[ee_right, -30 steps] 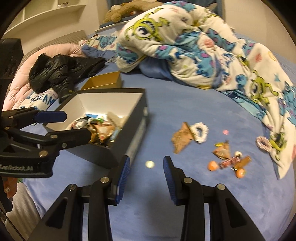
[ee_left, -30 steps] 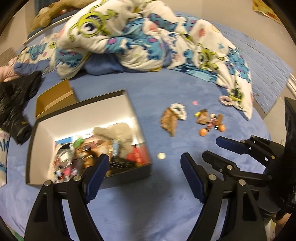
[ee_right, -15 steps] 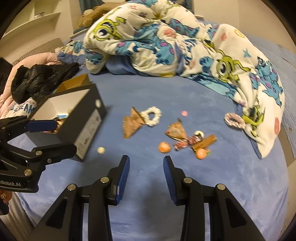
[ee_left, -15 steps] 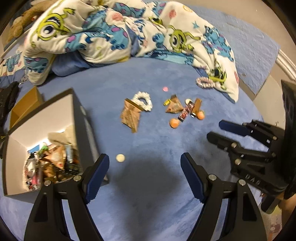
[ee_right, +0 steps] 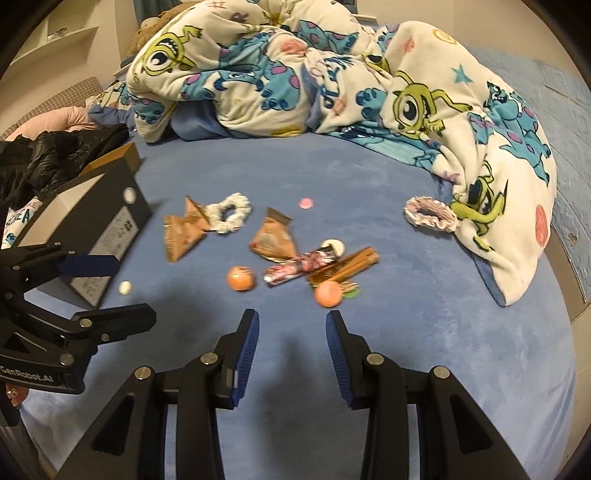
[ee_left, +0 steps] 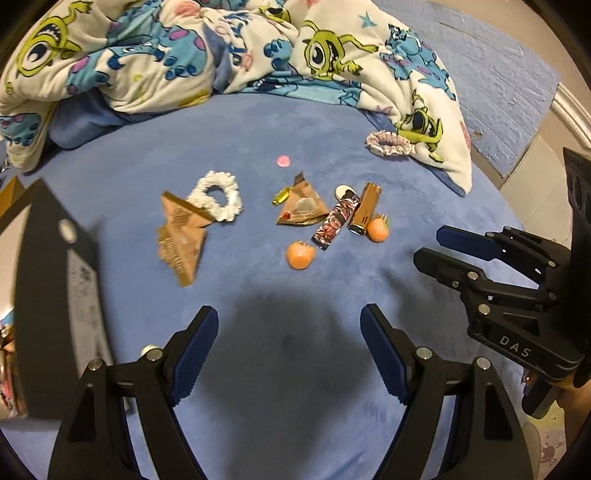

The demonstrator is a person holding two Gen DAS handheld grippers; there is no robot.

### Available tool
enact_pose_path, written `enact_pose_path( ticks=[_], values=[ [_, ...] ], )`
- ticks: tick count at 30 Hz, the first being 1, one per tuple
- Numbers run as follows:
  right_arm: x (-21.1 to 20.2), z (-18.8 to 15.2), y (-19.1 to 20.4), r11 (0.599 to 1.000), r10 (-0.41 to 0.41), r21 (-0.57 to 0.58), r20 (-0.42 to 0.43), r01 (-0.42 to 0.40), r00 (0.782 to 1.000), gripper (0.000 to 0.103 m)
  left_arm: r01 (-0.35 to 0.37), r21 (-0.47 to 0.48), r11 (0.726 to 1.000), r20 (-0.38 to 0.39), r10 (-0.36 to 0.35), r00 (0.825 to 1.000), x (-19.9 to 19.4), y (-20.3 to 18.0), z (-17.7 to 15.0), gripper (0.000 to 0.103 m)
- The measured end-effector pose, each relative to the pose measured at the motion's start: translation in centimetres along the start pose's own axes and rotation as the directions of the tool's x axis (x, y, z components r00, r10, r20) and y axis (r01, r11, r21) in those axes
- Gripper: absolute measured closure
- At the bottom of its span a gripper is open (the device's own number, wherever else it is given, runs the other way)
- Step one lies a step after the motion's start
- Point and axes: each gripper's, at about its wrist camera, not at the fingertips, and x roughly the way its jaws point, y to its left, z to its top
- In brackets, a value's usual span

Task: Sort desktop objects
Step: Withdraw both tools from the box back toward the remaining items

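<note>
Both of your grippers have swung away from the black box (ee_left: 55,280), now at nine o'clock on the bed (ee_left: 258,129). Your left gripper (ee_left: 288,350) hangs wide apart and empty, your right gripper (ee_right: 291,347) parted and empty too. Ahead at twelve o'clock lie two orange balls (ee_right: 241,277), snack packets (ee_right: 275,242) and a white scrunchie (ee_right: 229,212).

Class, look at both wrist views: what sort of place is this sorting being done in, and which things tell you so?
Most likely a bedroom, with the sorting done on a bed. The small items lie on a soft blue bed sheet, a rumpled cartoon-monster blanket is heaped behind them, and a stuffed toy sits beyond it.
</note>
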Motion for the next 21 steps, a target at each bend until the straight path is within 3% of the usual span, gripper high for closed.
enact_pose_path(
  ticks=[21],
  values=[
    [6.9,-0.1,-3.1,0.999,0.048,0.024,-0.041,-0.047,0.998,0.065,0.021,-0.046,0.999,-0.043,-0.023,0.999,8.6,0.3,2.5,0.024]
  ],
)
